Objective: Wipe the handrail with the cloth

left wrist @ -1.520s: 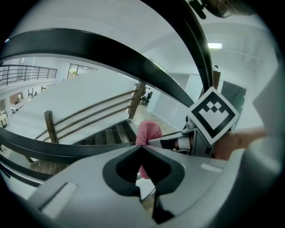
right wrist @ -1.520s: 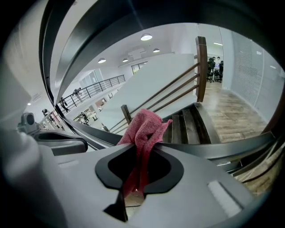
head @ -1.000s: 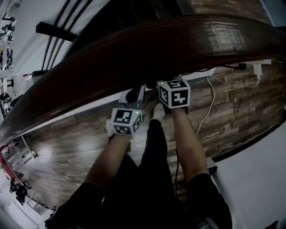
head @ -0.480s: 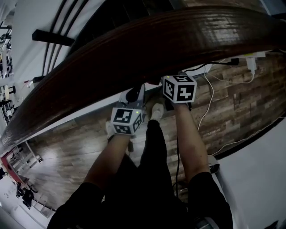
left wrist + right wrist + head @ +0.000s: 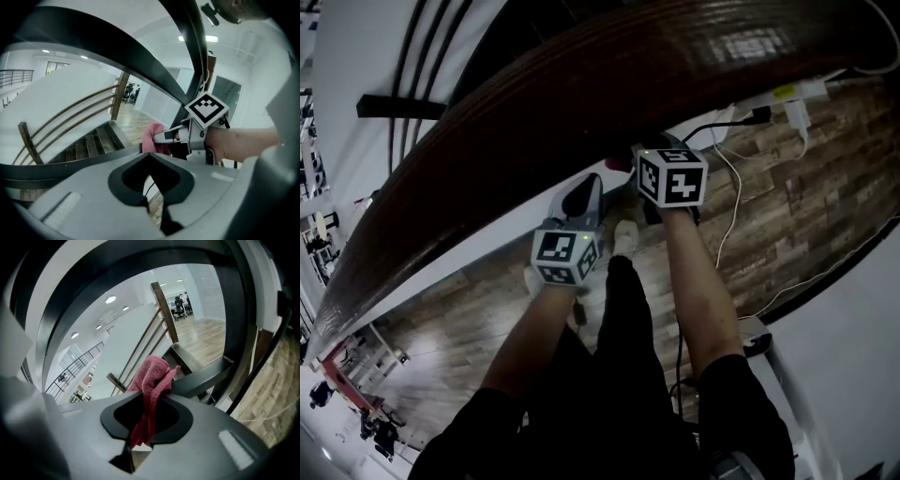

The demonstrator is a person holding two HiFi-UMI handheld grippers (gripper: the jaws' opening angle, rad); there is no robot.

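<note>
**Left:** left tool (image 5: 149, 155), jaws pressed together on nothing, held low beneath the handrail (image 5: 581, 94).

**Right:** right tool (image 5: 151, 397), pinching the pink cloth (image 5: 152, 373). The cloth's bunched free end stands beyond the jaw tips, close under the rail's near edge; contact with the wood cannot be told.

**Technique, as judged here:** raise the bunch, not the hard tips, onto the wood. Keep the pinch firm and follow the curve in one steady pass.

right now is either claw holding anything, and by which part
The right claw grips the red cloth across its bunched middle, a wad sticking out beyond the tips. The left claw is shut and empty.
</note>
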